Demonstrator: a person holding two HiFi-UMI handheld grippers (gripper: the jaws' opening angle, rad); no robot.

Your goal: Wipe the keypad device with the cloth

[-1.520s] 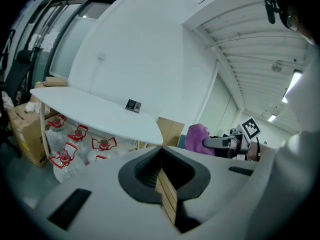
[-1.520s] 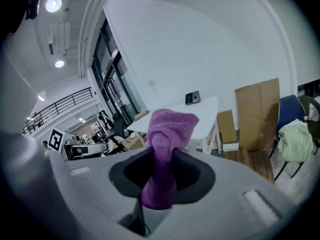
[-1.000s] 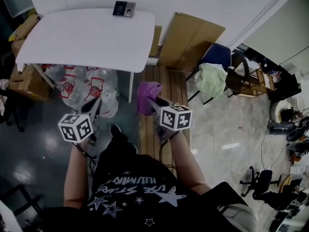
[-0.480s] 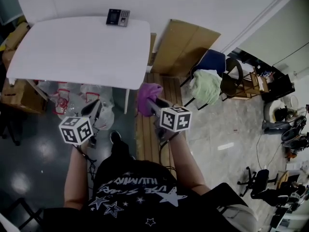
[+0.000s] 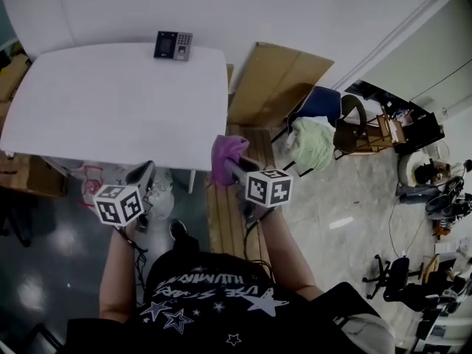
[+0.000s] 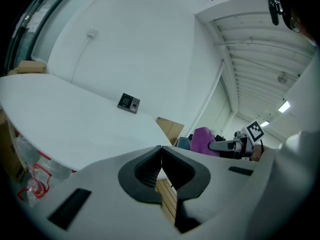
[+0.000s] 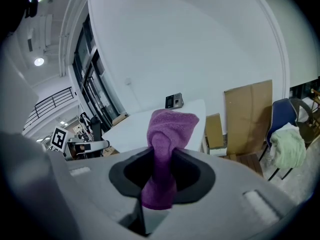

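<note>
The tabletop (image 5: 110,102) has slid closer under me over the last second, and the keypad device (image 5: 173,45) with it, so I have been stepping up to the near edge while both arms stayed roughly where they were in front of my chest. The device lies flat at the far edge of the tabletop, close to the wall, with bare white surface all around it and well apart from both tools.

My right hand-held gripper (image 5: 234,169) is clenched on the purple cloth (image 5: 228,153). A narrow waist of cloth is pinched between the jaws and a loose bunch stands up beyond them. It hangs off the tabletop's near right corner, not yet over the surface. My left hand-held gripper (image 5: 141,174) has its jaws pressed together on nothing and sits just short of the near edge.

Wiping has not begun, I judge. The approach is closing, and the cloth must next be carried across to the far edge.
</note>
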